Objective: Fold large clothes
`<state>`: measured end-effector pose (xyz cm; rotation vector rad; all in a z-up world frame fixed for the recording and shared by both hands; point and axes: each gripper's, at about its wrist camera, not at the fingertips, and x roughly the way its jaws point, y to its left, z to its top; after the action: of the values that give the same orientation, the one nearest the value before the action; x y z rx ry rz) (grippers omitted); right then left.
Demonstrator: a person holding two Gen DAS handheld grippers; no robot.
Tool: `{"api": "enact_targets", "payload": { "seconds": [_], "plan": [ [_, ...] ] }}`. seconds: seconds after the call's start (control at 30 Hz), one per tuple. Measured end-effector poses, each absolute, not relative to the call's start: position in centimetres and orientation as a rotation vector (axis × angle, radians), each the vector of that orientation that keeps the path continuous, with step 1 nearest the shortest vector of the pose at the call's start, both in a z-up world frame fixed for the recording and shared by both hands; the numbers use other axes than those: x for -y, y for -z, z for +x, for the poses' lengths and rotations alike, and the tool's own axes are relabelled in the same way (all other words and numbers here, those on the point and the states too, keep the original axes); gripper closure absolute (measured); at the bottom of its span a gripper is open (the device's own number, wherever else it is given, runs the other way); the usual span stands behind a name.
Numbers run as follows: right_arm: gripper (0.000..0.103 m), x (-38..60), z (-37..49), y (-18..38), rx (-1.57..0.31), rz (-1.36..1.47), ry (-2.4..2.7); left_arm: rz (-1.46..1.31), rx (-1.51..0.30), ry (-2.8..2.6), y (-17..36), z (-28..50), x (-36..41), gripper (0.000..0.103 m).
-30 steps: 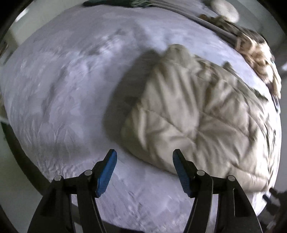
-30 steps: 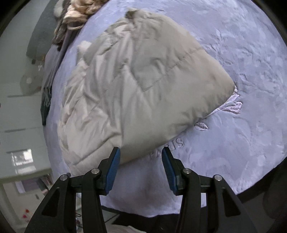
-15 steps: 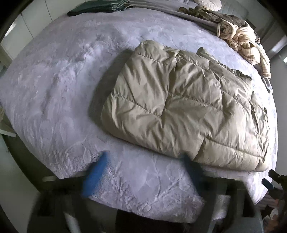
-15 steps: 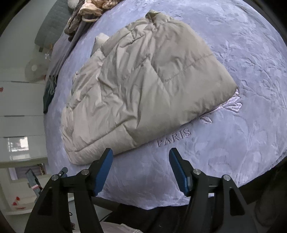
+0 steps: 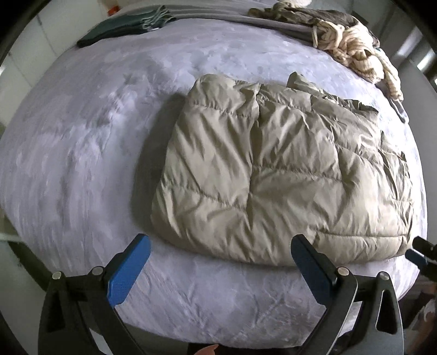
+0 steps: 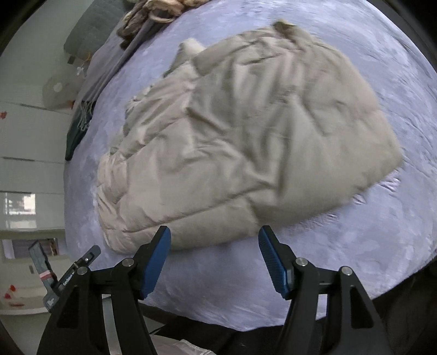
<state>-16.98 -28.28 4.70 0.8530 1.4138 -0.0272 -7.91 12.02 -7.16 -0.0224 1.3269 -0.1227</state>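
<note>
A beige quilted puffer jacket [image 5: 273, 169] lies folded into a thick block on the lavender bed cover [image 5: 82, 136]. My left gripper [image 5: 220, 243] hovers over the bed just short of the jacket's near edge, jaws wide open, with nothing between the blue pads. In the right wrist view the same jacket [image 6: 245, 136] fills the middle. My right gripper [image 6: 214, 232] stands open at its near edge, and its pads touch no cloth. The right gripper's tip [image 5: 420, 254] shows at the jacket's right corner in the left wrist view.
A cream knitted garment [image 5: 355, 46] lies bunched at the bed's far right, with a dark green cloth [image 5: 123, 27] at the far left and a grey blanket [image 5: 218, 16] along the far edge. White cabinets [image 6: 27, 136] stand beyond the bed. The bed's near edge runs under both grippers.
Both grippers have opened wider and drawn back and up from the jacket's near edge. The jacket lies released on the bed and shows more fully in both views.
</note>
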Motion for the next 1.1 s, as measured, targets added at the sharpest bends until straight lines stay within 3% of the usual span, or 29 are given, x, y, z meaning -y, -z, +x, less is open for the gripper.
{"api": "enact_targets", "payload": {
  "seconds": [0.1,0.57,0.6,0.63,0.9,1.1],
  "plan": [
    [0.017,26.7,-15.6,-4.9,-1.403,0.84,0.016,-0.011,-1.334,0.146,7.2,-6.6,-12.6,0.0],
    [0.016,22.3,-12.7,-4.8,-1.405,0.796,0.062,0.018,-1.385,0.218,9.2,-2.7,-14.1,0.0],
    [0.005,22.1,-12.6,-4.8,-1.398,0.794,0.07,0.017,-1.388,0.22,9.4,-2.6,-14.0,0.0],
    [0.0,21.7,-12.6,-4.8,-1.387,0.792,0.075,0.016,-1.394,0.226,9.6,-2.5,-14.1,0.0],
    [0.0,20.0,-11.7,-4.3,-1.431,0.789,0.056,0.003,-1.39,0.267,10.8,-0.5,-15.2,0.0],
    [0.0,19.7,-11.4,-4.1,-1.477,0.786,0.055,-0.205,-1.42,0.426,12.7,3.0,-18.5,0.0]
  ]
}}
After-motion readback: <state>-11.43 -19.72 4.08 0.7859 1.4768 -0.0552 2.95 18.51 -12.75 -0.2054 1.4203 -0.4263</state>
